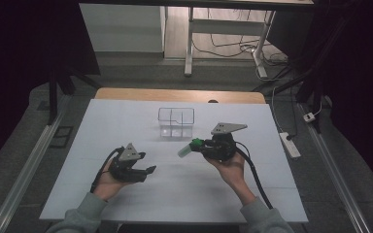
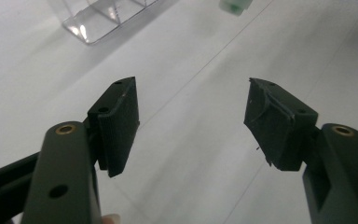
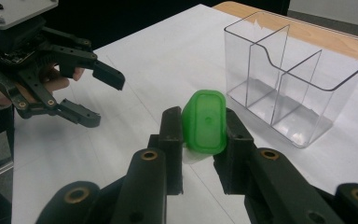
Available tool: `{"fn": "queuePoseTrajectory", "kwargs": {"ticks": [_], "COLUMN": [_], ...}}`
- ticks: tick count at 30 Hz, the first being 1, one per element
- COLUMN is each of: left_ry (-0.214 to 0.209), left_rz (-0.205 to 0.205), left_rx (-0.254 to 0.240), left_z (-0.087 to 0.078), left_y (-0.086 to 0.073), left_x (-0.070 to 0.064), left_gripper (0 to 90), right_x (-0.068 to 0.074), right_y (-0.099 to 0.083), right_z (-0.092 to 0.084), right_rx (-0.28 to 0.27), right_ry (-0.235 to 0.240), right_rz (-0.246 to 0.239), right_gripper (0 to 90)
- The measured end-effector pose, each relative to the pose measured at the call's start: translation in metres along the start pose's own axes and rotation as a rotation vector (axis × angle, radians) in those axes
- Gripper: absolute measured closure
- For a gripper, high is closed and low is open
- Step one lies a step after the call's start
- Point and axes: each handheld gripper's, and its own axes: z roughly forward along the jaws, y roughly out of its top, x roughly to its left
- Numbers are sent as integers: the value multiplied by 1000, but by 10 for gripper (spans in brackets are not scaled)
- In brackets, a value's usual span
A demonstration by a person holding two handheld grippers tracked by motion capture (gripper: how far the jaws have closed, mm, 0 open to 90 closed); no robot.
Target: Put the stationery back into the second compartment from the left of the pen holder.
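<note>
Nearest the camera, the left gripper (image 1: pixel 150 169), jaws parted and empty, hung well short of the clear divided organizer (image 1: pixel 176 121), while the right gripper (image 1: pixel 198 144), just in front of it, clamped a green-capped tube (image 3: pixel 206 122) above the white table (image 1: pixel 126 121).

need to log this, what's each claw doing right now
left claw: open, nothing between its jaws
right claw: shut on the green-capped tube
</note>
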Motion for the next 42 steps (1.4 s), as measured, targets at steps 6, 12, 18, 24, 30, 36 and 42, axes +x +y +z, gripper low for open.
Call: {"fn": "queuePoseTrajectory", "kwargs": {"ticks": [6, 12, 18, 24, 30, 36, 42], "left_ry": [16, 29, 48, 60, 65, 61, 65], "left_rz": [-20, -50, -79, -97, -103, -103, -104], "left_rx": [2, 2, -1, 0, 3, 12, 20], "left_z": [-13, -24, -32, -37, -40, -39, -40], "left_y": [-15, -29, -40, -47, -50, -52, -54], "left_x": [6, 13, 18, 23, 24, 25, 26], "left_gripper": [339, 324, 314, 307, 299, 287, 278], "right_x": [-1, -1, -1, -1, 0, -6, -10], "right_y": [0, 2, 5, 10, 16, 21, 34], "right_z": [-3, -7, -12, -17, -21, -23, -23], "right_rx": [-1, -12, -24, -39, -63, -89, -105], "right_ry": [-10, -17, -26, -36, -41, -55, -71], "right_rz": [-8, -11, -15, -24, -32, -20, -13], "right_gripper": [740, 740, 740, 740, 740, 740, 740]}}
